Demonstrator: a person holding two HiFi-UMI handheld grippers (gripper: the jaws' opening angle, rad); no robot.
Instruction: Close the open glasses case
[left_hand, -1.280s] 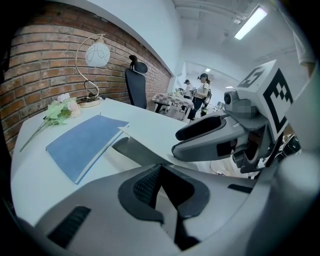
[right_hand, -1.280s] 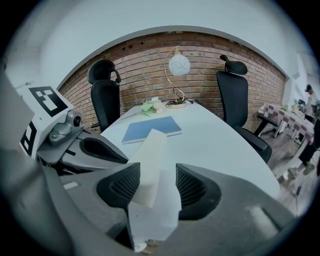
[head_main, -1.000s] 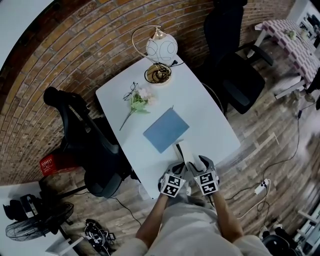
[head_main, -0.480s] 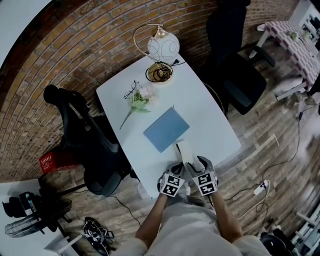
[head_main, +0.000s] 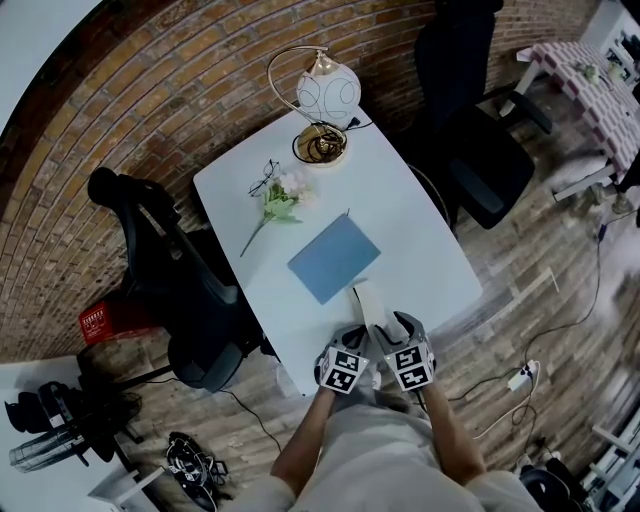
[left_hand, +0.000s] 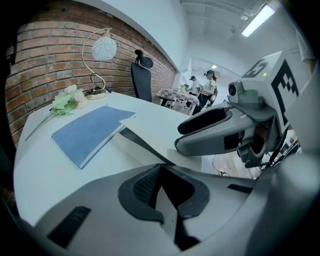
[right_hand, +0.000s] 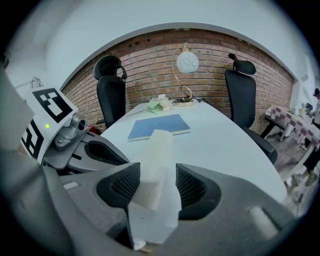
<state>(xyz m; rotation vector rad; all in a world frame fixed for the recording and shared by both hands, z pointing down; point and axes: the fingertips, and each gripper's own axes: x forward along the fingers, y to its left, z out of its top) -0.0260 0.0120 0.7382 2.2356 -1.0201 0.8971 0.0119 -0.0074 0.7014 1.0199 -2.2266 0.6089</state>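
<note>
Right gripper (right_hand: 157, 189) pinches the white glasses case (right_hand: 156, 150) between its pads, steadying it. Left gripper (left_hand: 161, 189) is pressed onto the thin flap (left_hand: 150, 131) ahead (probably to fold it shut).

**Open white glasses case (head_main: 368, 303) at the desk's (head_main: 420, 240) near edge**

Long, pale and boxy, it lies lengthwise from the near edge toward the desk's middle. Its flat lid stands lifted open. Its near end sits between the jaws of the right hand-held gripper (right_hand: 154, 187).
</note>
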